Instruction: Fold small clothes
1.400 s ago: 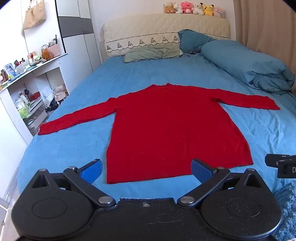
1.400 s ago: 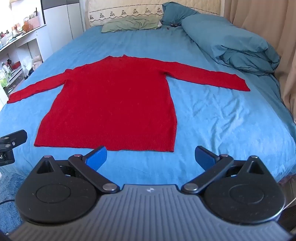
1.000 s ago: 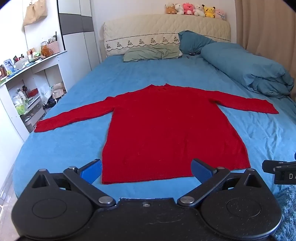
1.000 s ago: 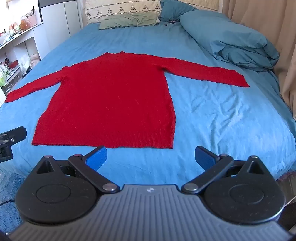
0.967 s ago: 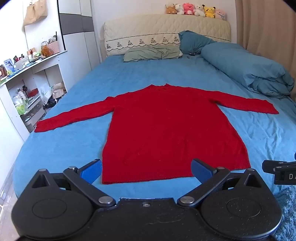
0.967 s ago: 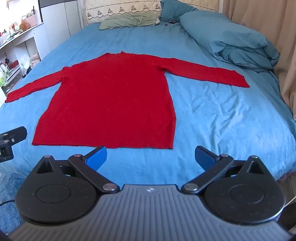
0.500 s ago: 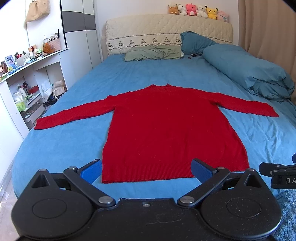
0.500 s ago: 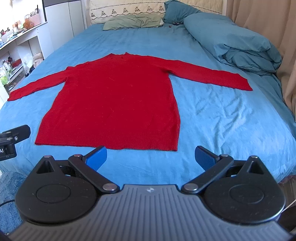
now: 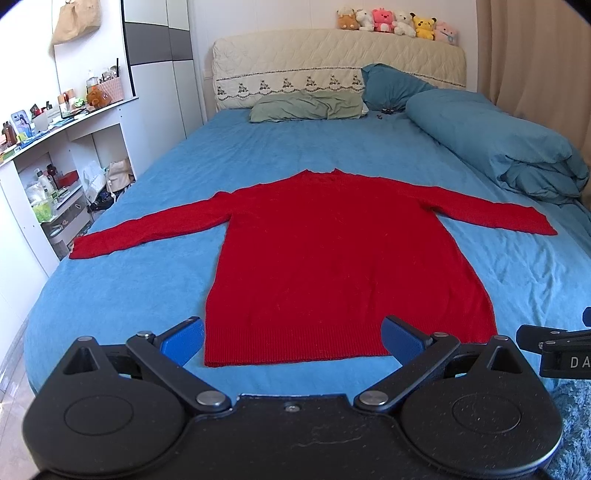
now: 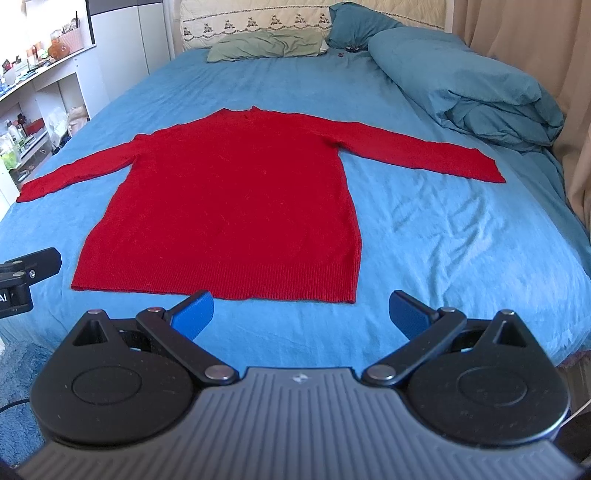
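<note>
A red long-sleeved sweater (image 9: 332, 266) lies flat on the blue bed (image 9: 122, 295), sleeves spread to both sides, hem toward me. It also shows in the right wrist view (image 10: 236, 206). My left gripper (image 9: 293, 338) is open and empty, hovering at the foot of the bed just before the hem. My right gripper (image 10: 301, 310) is open and empty, just before the hem's right part. Each gripper's body shows at the edge of the other's view.
A rolled blue duvet (image 9: 491, 151) lies along the bed's right side, pillows (image 9: 306, 107) at the headboard with plush toys (image 9: 395, 24) on top. White shelves (image 9: 55, 177) with clutter stand left of the bed. Curtains (image 10: 554, 74) hang on the right.
Both grippers have drifted slightly; the sweater's hem sits a little closer to the fingertips in both views. The sweater has not moved, and both grippers stay open.
</note>
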